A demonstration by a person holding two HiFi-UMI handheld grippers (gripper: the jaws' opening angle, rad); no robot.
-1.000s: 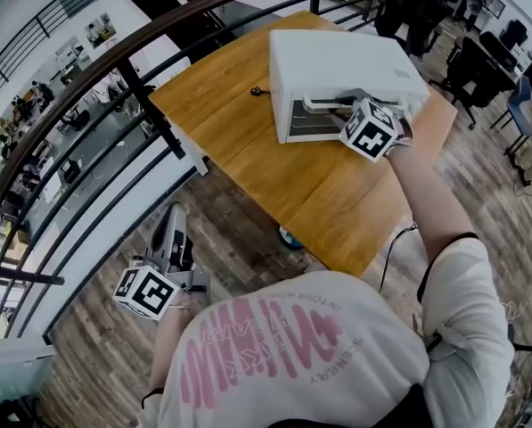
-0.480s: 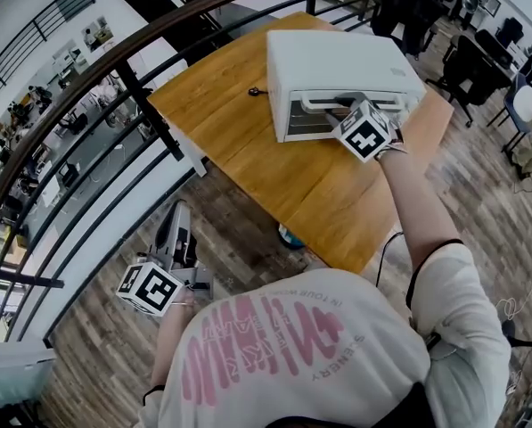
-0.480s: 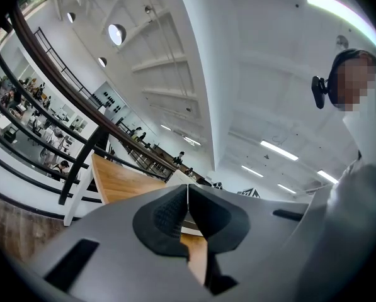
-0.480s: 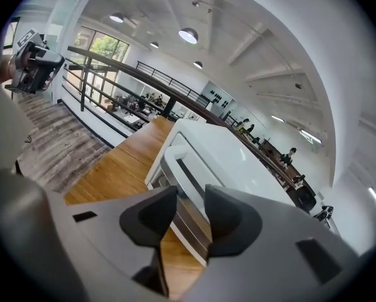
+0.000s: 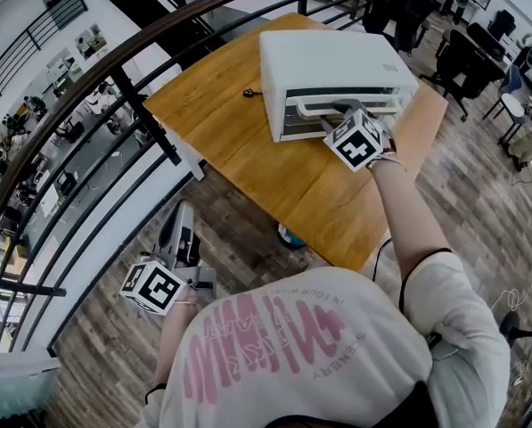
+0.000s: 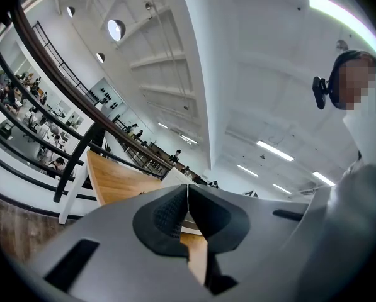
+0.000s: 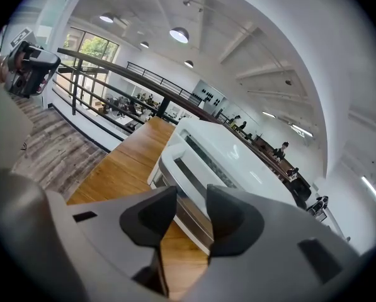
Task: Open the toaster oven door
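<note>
At the table's [image 5: 239,154] far side, the oven [image 5: 332,56] faces us, its handle [image 5: 312,109] running crosswise just beyond the right gripper's [image 7: 191,195] tips. We find those jaws apart, clamping nothing. The left gripper [image 6: 187,197], jaws together and empty, hangs well apart from the oven. We judge the right far nearer.

Wood floor [image 5: 479,176] — blk railing [image 5: 145,119]
</note>
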